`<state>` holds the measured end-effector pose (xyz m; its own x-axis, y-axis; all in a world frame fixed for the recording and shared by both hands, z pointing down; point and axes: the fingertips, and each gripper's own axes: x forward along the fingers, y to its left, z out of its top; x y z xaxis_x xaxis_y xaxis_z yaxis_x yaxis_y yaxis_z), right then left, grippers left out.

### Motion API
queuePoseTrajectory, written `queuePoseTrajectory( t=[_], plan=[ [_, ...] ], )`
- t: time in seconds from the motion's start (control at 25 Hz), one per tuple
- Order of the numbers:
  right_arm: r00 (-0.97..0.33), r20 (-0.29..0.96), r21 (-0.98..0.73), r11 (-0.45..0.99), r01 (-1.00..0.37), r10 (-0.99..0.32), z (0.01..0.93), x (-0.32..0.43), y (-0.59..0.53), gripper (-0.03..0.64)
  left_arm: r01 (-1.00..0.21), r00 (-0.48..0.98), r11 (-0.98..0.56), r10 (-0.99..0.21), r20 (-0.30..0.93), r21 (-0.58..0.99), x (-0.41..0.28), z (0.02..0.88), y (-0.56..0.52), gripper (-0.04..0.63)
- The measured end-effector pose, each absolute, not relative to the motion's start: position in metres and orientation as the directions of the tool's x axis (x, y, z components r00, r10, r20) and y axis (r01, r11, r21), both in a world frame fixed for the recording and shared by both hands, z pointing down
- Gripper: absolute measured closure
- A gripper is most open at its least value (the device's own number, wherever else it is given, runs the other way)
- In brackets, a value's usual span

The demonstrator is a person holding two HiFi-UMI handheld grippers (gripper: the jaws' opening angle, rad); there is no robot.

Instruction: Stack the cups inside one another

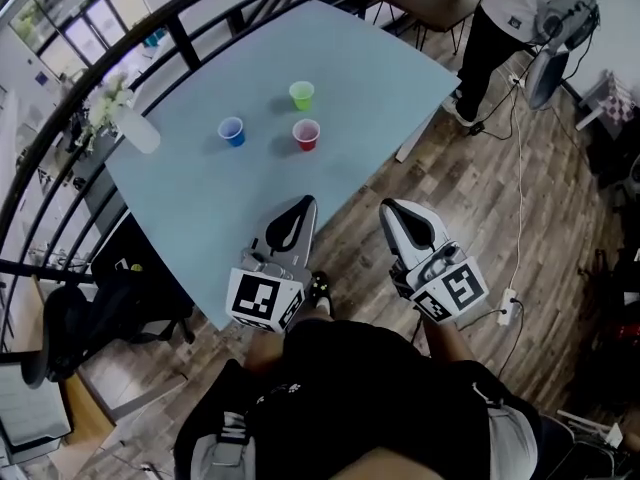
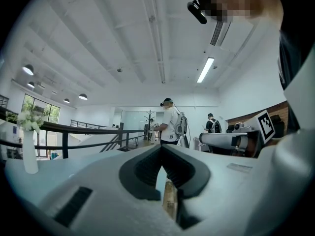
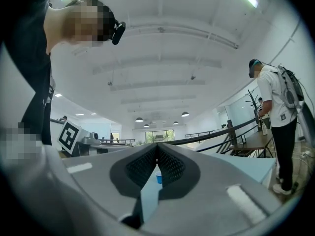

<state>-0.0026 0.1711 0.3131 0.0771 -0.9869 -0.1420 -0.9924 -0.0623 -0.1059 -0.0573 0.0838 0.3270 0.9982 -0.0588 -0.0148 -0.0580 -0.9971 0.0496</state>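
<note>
Red cup (image 1: 306, 134) beyond right hand-held gripper (image 1: 391, 207)

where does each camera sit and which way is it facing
Head view: on the person's head, looking steeply down at the table and blue cup; torso, left gripper and right gripper show.
Left gripper view: on that gripper, looking level along its jaws across the room; right gripper at right.
Right gripper view: on that gripper, looking over the table at the blue cup; left gripper at left.
Shared: both gripper views show a standing person in white.
</note>
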Motion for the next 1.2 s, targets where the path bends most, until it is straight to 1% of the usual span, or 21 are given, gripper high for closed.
queuePoseTrajectory(
  t=[0.84,1.0,1.2],
  plan=[
    [0.109,-0.115,-0.104,-0.097,-0.99,-0.987,0.308,0.054,0.074,0.615,-0.017,1.0,-0.998,-0.018,-0.014,0.062,0.001,0.324,-0.016,0.603],
    [0.102,-0.109,-0.118,-0.089,-0.989,-0.989,0.306,0.069,0.059,0.615,-0.025,1.0,-0.998,-0.025,-0.003,0.064,0.013,0.322,-0.029,0.603],
    [0.076,-0.106,-0.113,-0.064,-0.991,-0.991,0.31,0.063,0.037,0.615,-0.055,0.998,-0.996,-0.055,0.002,0.065,0.003,0.328,-0.05,0.603]
  ],
)
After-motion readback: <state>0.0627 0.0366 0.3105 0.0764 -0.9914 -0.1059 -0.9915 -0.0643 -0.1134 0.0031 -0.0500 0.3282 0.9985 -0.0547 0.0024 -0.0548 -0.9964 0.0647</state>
